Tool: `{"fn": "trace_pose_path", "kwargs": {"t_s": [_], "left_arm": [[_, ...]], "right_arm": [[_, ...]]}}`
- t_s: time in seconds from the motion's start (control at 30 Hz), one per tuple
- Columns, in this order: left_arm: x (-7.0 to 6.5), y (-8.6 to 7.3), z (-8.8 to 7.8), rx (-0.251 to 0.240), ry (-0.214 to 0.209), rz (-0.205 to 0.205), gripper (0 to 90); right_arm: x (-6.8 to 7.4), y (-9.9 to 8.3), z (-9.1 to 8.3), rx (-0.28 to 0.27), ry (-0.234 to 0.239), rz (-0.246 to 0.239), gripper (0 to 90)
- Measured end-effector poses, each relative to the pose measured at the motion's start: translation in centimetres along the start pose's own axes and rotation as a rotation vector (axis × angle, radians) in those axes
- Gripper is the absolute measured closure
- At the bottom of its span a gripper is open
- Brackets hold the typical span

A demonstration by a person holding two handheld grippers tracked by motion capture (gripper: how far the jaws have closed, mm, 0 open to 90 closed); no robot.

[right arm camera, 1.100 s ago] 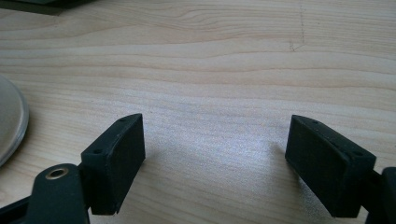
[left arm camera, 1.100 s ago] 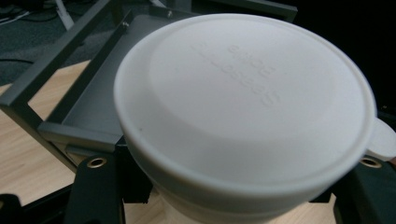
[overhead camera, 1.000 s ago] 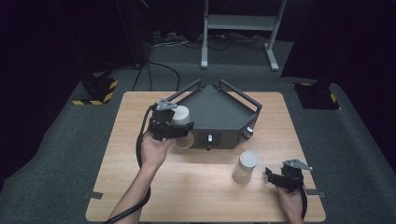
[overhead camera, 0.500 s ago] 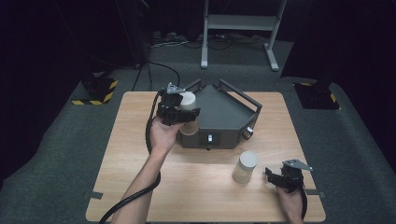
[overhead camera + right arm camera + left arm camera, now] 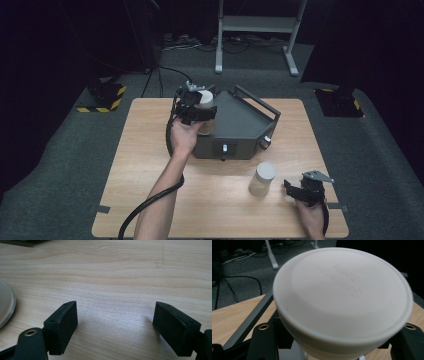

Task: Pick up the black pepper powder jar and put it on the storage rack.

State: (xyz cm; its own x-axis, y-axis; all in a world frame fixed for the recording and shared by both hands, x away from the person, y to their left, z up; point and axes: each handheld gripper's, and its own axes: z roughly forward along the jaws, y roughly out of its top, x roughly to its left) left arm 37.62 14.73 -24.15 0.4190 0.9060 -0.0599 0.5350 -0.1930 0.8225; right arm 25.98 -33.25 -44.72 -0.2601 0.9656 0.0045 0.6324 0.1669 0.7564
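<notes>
Left gripper view: jar lid hides the jaws' tips.

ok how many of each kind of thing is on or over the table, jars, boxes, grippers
white-lidded jars: 2, the jar in the left gripper over the box, and the jar on the table
dark grey box with a frame handle: 1
grippers: 2, the left gripper shut on its jar, and the right gripper, open over bare wood
total: 5
</notes>
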Motion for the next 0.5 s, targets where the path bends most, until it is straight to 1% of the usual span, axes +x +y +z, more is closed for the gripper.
{"fn": "trace_pose_path", "kwargs": {"t_s": [0.1, 0.23, 0.33, 0.37, 0.5], "left_arm": [[-0.2, 0.0, 0.5, 0.0, 0.022, -0.005, 35.5], [-0.4, -0.1, 1.0, -0.002, 0.039, -0.003, 35.5], [-0.5, -0.1, 1.4, 0.002, 0.05, 0.005, 35.4], [-0.7, -0.1, 1.7, 0.003, 0.061, 0.012, 35.4], [-0.8, -0.1, 2.2, 0.003, 0.064, 0.008, 35.5]], "right_arm": [[0.0, 0.0, 0.0, 0.001, 0.002, -0.004, 19.8], [0.0, 0.0, 0.0, 0.0, 0.002, -0.006, 19.8], [-0.1, -0.1, 0.0, -0.004, 0.006, -0.003, 19.8], [-0.1, -0.1, 0.0, -0.005, 0.007, -0.003, 19.8], [-0.1, -0.1, 0.0, -0.006, 0.008, -0.005, 19.8]]}}
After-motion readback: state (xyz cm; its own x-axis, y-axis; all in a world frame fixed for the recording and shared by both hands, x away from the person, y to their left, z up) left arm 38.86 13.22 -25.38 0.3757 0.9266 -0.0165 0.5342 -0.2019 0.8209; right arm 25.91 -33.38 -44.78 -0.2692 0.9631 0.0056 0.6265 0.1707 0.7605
